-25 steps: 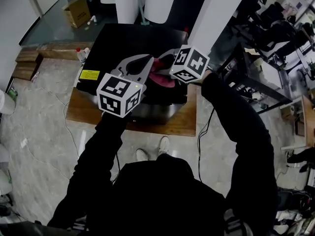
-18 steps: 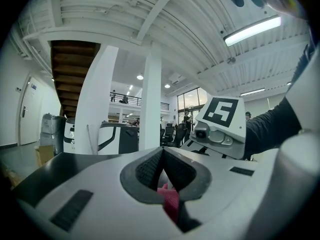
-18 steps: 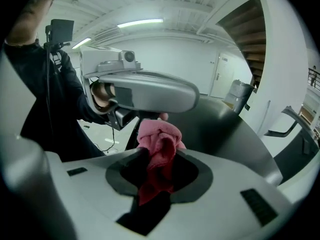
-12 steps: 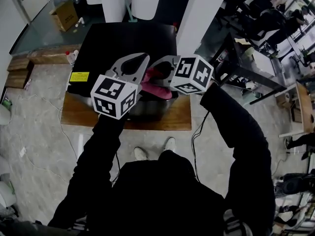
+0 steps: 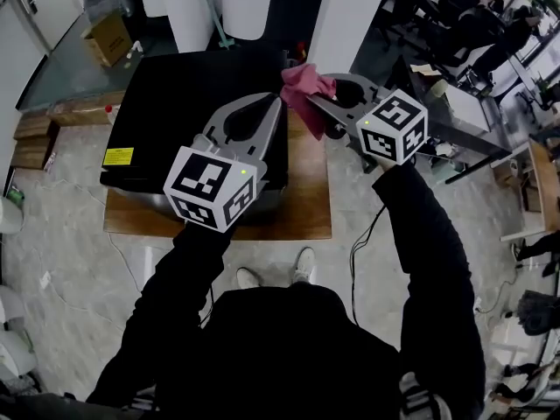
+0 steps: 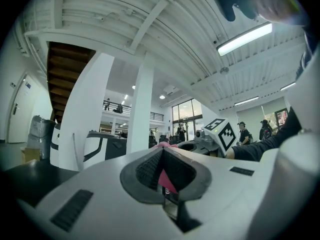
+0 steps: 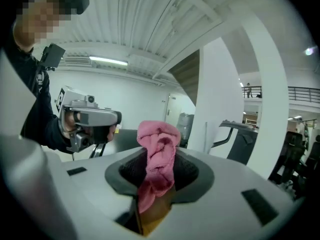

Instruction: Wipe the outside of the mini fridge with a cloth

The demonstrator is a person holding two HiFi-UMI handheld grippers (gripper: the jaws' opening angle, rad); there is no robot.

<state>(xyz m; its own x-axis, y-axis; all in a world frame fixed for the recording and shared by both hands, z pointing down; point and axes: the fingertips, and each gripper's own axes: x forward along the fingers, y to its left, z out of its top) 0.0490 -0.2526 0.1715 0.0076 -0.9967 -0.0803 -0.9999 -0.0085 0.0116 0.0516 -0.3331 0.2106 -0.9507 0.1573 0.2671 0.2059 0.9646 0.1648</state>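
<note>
Hovering over the black fridge (image 5: 175,86) on its wooden board (image 5: 308,206), the left gripper (image 5: 273,105) has its jaws pressed together, empty. At the fridge's far right corner, the right gripper (image 5: 308,100) clamps the pink cloth (image 5: 303,84).

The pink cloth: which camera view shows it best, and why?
Right gripper view: the pink cloth fills the centre, clamped in the right gripper. The head view shows a small bunch; the left gripper view only a sliver beyond its jaws.
</note>
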